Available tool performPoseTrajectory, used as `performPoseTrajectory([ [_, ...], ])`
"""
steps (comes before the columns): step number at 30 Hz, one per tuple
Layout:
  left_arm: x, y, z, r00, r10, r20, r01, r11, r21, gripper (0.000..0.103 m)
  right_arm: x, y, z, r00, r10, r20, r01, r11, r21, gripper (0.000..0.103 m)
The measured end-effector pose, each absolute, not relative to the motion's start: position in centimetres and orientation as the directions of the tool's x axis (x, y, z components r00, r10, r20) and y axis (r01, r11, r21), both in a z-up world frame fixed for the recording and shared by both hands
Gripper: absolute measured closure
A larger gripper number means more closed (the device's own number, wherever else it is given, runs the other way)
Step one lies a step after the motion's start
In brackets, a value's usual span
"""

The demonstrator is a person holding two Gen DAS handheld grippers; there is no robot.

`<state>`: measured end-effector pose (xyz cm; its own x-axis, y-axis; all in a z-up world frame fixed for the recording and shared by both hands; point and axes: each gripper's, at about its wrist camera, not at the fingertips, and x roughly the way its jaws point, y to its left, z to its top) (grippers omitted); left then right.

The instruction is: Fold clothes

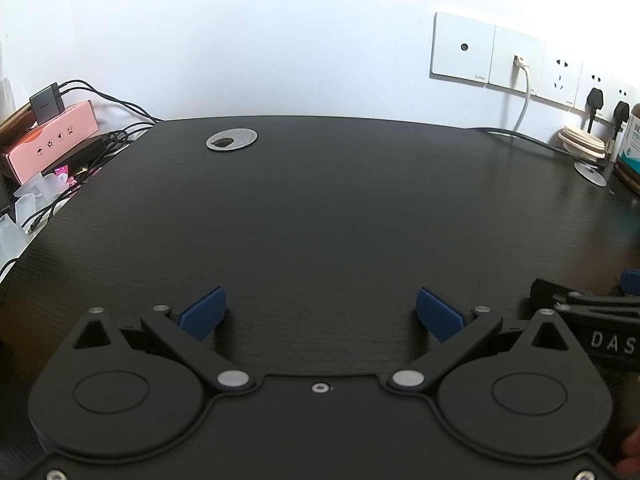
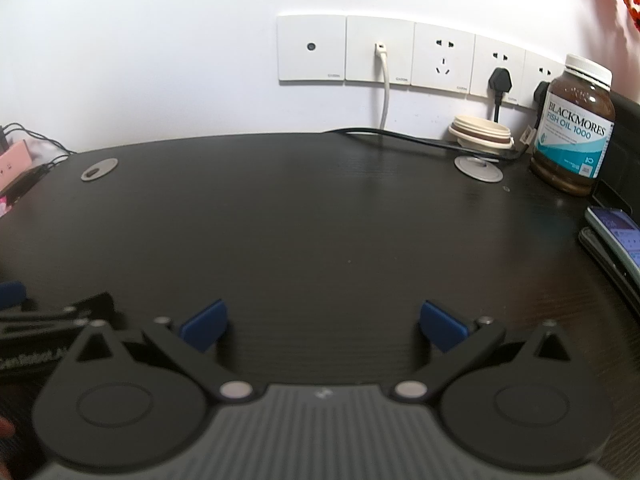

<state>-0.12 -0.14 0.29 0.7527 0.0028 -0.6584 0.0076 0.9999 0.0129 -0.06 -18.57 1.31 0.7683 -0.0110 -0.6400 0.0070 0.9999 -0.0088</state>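
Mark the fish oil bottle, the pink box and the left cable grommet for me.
fish oil bottle (image 2: 573, 142), right wrist view, on its label.
pink box (image 1: 50, 142), left wrist view, on its front face.
left cable grommet (image 1: 231, 139), left wrist view, on its metal ring.

Left gripper (image 1: 320, 314) at bottom of frame, blue fingers (image 1: 202, 314) spread wide, nothing between them, low over a black desk (image 1: 320, 208). Right gripper (image 1: 588, 312) partly visible at lower right edge; state unclear. Grommet (image 1: 232, 139) upper centre. Pink box (image 1: 48, 140) and cables (image 1: 108, 136) at left. Sockets (image 1: 520, 64) on wall upper right, bottle (image 1: 630, 148) at right edge.
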Motion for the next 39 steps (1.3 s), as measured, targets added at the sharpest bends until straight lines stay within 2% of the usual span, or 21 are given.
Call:
performPoseTrajectory([
  [4, 0.5, -0.5, 1.8, 0.651, -0.031, -0.758, 0.085, 0.996, 0.032, 0.0, 0.5, -18.9, 2.6, 0.694, -0.022, -0.719, 0.002, 1.0, -0.029, 0.001],
  [7, 0.0, -0.4, 3.3, 0.637, -0.036, -0.77, 0.088, 0.996, 0.026, 0.0, -0.4, -19.7, 4.3, 0.665, -0.035, -0.746, 0.031, 0.999, -0.019, 0.001],
  [11, -0.5, 0.1, 5.0, 0.583, -0.079, -0.809, 0.041, 0.997, -0.068, 0.0, -1.7, -20.5, 5.8, 0.604, -0.061, -0.795, 0.042, 0.998, -0.046, 0.001],
  [15, -1.3, -0.6, 5.5, 0.519, -0.057, -0.853, 0.042, 0.998, -0.041, 0.0, -3.3, -21.4, 6.5, 0.563, -0.063, -0.824, 0.031, 0.998, -0.055, 0.001],
  [22, -3.8, -2.5, 6.1, 0.472, -0.031, -0.881, 0.063, 0.998, -0.001, 0.0, -5.6, -22.9, 7.6, 0.513, -0.064, -0.856, 0.068, 0.997, -0.034, 0.001],
  [28, -6.2, -2.8, 6.6, 0.455, 0.03, -0.89, 0.019, 0.999, 0.044, 0.0, -7.1, -23.9, 8.4, 0.481, 0.066, -0.874, 0.068, 0.991, 0.113, 0.001],
  [32, -7.8, -2.7, 6.9, 0.444, 0.08, -0.893, -0.023, 0.997, 0.078, 0.0, -7.8, -24.6, 8.6, 0.472, 0.109, -0.875, 0.06, 0.986, 0.156, 0.001],
  [39, -10.7, -2.6, 7.4, 0.419, 0.166, -0.892, -0.094, 0.986, 0.139, 0.0, -9.0, -23.5, 8.5, 0.461, 0.107, -0.881, -0.044, 0.994, 0.098, 0.001],
])
